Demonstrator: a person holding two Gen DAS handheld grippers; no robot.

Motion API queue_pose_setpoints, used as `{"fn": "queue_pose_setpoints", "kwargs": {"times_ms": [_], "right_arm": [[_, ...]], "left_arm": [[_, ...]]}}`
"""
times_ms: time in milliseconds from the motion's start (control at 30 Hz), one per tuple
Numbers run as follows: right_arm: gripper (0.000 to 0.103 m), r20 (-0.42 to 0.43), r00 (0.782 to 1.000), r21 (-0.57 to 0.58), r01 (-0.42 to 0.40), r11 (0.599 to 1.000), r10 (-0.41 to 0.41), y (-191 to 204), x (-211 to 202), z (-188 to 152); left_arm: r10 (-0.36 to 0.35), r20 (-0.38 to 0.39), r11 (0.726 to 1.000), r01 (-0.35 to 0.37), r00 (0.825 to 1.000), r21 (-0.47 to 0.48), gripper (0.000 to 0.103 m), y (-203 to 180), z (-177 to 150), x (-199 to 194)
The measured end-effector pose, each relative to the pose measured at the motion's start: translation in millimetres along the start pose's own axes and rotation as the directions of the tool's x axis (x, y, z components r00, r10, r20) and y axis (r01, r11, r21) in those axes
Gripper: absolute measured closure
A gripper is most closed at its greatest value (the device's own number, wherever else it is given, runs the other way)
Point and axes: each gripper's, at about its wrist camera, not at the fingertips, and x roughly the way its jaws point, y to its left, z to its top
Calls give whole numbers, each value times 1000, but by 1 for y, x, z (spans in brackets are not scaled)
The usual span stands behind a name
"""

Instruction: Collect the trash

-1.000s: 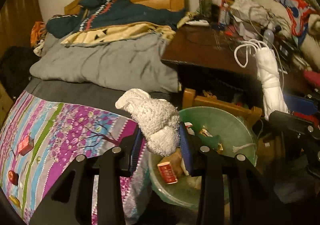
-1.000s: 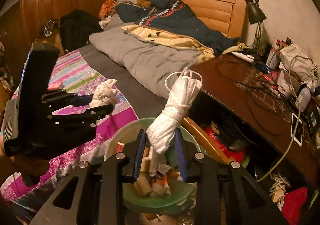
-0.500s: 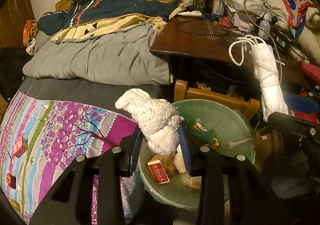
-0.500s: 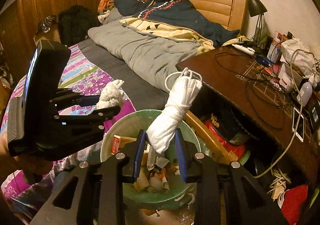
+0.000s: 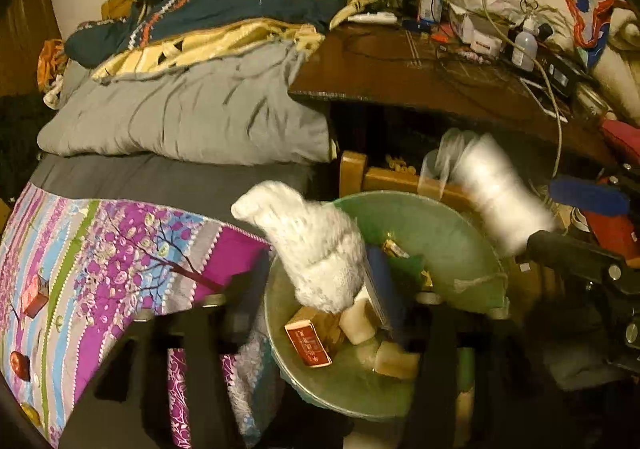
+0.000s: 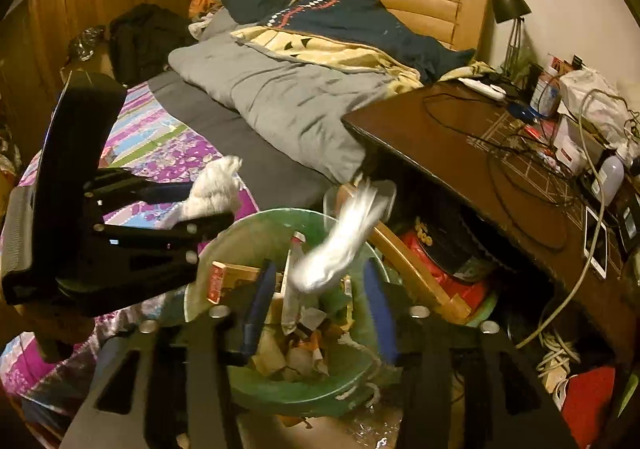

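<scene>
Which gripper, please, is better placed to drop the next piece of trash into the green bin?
Left gripper: its white knitted rag hangs over the green bin. The right gripper is open, its white bundle blurred, apparently falling.
</scene>
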Motion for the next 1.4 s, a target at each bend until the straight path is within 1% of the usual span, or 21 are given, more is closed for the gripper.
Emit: {"fn": "queue_pose_setpoints", "kwargs": {"times_ms": [233,533,633,667,700,733,767,800,833,967,1000,1033,1067,1100,1133,1167,1233,1300,1333,1367,1400], "right_arm": [[55,-2,1000,50,-10,999,10,-13,1,-8],[55,10,1000,64,-19,998,18,-8,-3,-13],[55,26,1000,60,4,998,-6,-7,-6,-14],[51,43,999,57,21,998,-24,-6,-10,-15],[45,79,996,51,46,998,-50,-5,-17,-17],[26,114,991,48,67,997,-72,-4,-24,-19],[15,153,984,49,89,995,-96,-4,-32,-21],[11,222,967,59,113,992,-123,-3,-46,-26],[4,262,956,66,120,991,-133,-3,-54,-29],[5,382,902,95,180,979,-203,-3,-85,-43],[5,413,878,113,212,971,-240,-3,-92,-47],[5,426,868,127,223,967,-256,-5,-98,-51],[5,437,866,141,201,969,-243,-7,-103,-56],[5,438,876,140,158,977,-204,-11,-106,-59],[5,421,894,142,103,984,-154,-15,-109,-62],[5,411,899,156,92,983,-150,-15,-111,-65],[5,416,892,189,105,976,-177,-18,-119,-74],[5,440,878,204,106,973,-188,-20,-130,-86],[5,445,876,210,98,973,-185,-21,-134,-91],[5,447,876,216,88,972,-179,-23,-137,-96],[5,443,878,220,89,972,-181,-23,-140,-101]], "left_arm": [[3,6,1000,-3,1000,-20,46,3,-4,0],[23,14,1000,-23,1000,2,46,-1,-9,-8],[40,24,999,-40,999,1,46,-1,-10,-12],[53,30,999,-53,998,0,42,0,-10,-15],[62,36,998,-62,997,-3,38,1,-10,-17],[74,46,997,-73,996,-6,32,1,-11,-20],[90,66,996,-90,994,-12,29,2,-13,-25],[96,77,995,-95,992,-15,28,2,-13,-28],[99,93,995,-97,991,-20,23,2,-14,-34],[120,178,993,-115,977,-37,6,0,-21,-55],[121,194,992,-116,973,-41,6,0,-22,-61],[113,213,993,-106,970,-45,6,-1,-25,-67],[108,227,994,-100,968,-47,6,0,-27,-72],[109,243,994,-99,964,-53,6,0,-30,-77],[94,269,995,-81,959,-58,6,1,-33,-85],[67,283,997,-53,957,-60,6,2,-35,-89],[25,285,997,-3,958,-77,6,4,-40,-96],[12,306,994,22,952,-109,6,5,-45,-104],[9,335,992,33,942,-121,6,5,-50,-109],[22,368,991,27,930,-130,6,3,-56,-116],[35,385,991,17,922,-131,6,1,-60,-120]]}}
